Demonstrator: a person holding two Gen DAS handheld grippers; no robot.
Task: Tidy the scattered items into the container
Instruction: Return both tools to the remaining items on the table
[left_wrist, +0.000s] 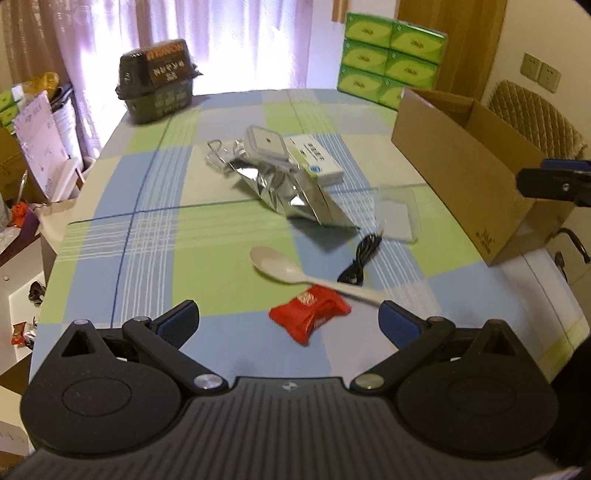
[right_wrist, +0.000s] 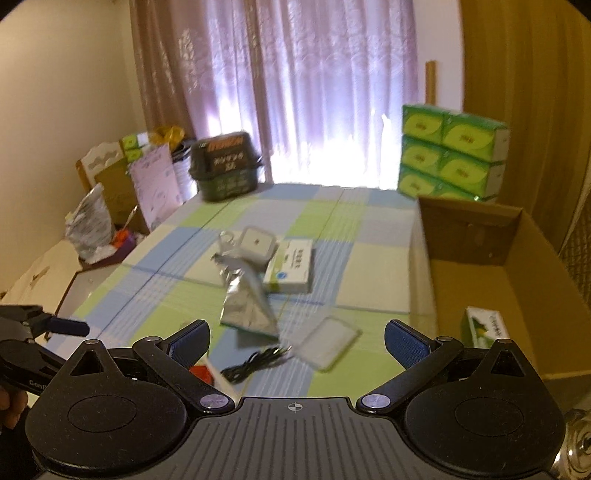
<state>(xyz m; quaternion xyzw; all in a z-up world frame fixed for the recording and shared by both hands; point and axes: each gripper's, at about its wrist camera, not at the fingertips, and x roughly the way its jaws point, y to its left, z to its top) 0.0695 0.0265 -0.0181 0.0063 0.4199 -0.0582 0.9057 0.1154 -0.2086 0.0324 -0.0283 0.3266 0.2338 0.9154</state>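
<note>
The left gripper (left_wrist: 288, 317) gapes wide and empty above the red packet (left_wrist: 309, 318), which lies between its fingers on the checked tablecloth (left_wrist: 147, 221). The white spoon (left_wrist: 295, 275) runs from a bowl at 10 o'clock to a handle at 4 o'clock, its tip blurred. The right gripper (right_wrist: 297, 341) is likewise spread wide and empty. In the cardboard box (right_wrist: 461, 240) at 3 o'clock, a green-and-white carton (right_wrist: 487, 326) is partly hidden.
</note>
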